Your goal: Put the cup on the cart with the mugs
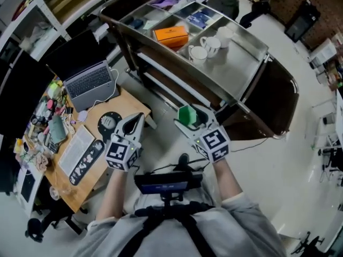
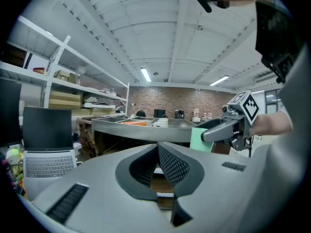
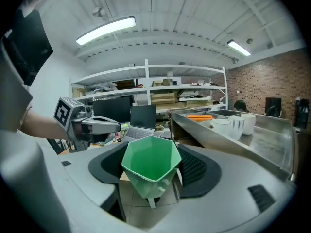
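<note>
The right gripper point(image 1: 190, 121) clamps the faceted green plastic cup point(image 3: 151, 166) between wide-set jaws. It carries the cup in the air just short of the steel tray cart point(image 1: 244, 76), probably to set it beside the white ceramic mugs point(image 1: 206, 48). The left gripper point(image 2: 163, 165) hangs alongside with its jaws together and empty, out of the way.

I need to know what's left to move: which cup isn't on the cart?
The green cup, held between the right gripper's fingers, short of the cart. The white mugs stand on its top tray.
</note>
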The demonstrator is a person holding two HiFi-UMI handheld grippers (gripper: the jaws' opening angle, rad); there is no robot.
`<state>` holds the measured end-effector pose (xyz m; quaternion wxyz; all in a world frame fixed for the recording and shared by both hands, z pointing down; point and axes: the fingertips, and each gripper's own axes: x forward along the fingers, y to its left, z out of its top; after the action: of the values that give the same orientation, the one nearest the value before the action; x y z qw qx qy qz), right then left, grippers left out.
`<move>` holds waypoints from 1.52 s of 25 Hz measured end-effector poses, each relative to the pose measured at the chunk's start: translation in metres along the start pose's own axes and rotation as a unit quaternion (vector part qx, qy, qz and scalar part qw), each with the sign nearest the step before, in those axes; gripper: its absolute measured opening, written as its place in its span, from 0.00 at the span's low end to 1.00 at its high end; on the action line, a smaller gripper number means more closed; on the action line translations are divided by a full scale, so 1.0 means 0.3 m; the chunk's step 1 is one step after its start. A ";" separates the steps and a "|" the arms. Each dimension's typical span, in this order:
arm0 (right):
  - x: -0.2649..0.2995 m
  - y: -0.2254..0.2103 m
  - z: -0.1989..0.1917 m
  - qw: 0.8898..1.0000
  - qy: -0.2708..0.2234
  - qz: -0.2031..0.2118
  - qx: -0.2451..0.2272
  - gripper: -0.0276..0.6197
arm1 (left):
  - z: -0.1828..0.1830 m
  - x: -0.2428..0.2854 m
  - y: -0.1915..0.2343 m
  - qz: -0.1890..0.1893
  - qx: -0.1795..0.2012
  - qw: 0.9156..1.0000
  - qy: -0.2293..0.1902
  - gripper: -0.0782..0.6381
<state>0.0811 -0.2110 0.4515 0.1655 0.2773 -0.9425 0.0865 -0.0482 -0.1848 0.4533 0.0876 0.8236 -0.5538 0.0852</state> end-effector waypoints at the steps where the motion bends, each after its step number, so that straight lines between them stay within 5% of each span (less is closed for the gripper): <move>1: -0.021 -0.040 0.017 1.000 -0.005 -0.004 0.002 0.55 | 0.028 0.048 -0.034 -0.010 0.004 1.000 -0.003 0.12; 10: -0.180 -0.338 0.226 0.999 -0.025 -0.043 -0.017 0.55 | 0.286 0.406 -0.269 -0.098 0.038 0.994 -0.027 0.12; 21: -0.195 -0.918 0.325 0.975 -0.039 -0.217 0.043 0.55 | 0.517 0.810 -0.382 -0.215 0.078 0.973 -0.036 0.12; 32: -0.007 -1.233 0.215 0.954 0.003 -0.280 0.106 0.55 | 0.517 1.082 -0.396 -0.264 0.085 0.961 -0.007 0.12; 38: 0.019 -1.362 0.153 0.933 0.012 -0.339 0.122 0.55 | 0.496 1.128 -0.388 -0.273 0.081 0.958 -0.002 0.12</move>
<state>0.2897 -0.5651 0.4401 0.1609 0.5971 -0.7727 0.1430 0.1921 -0.4809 0.3834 0.0392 0.9481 -0.2989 0.1007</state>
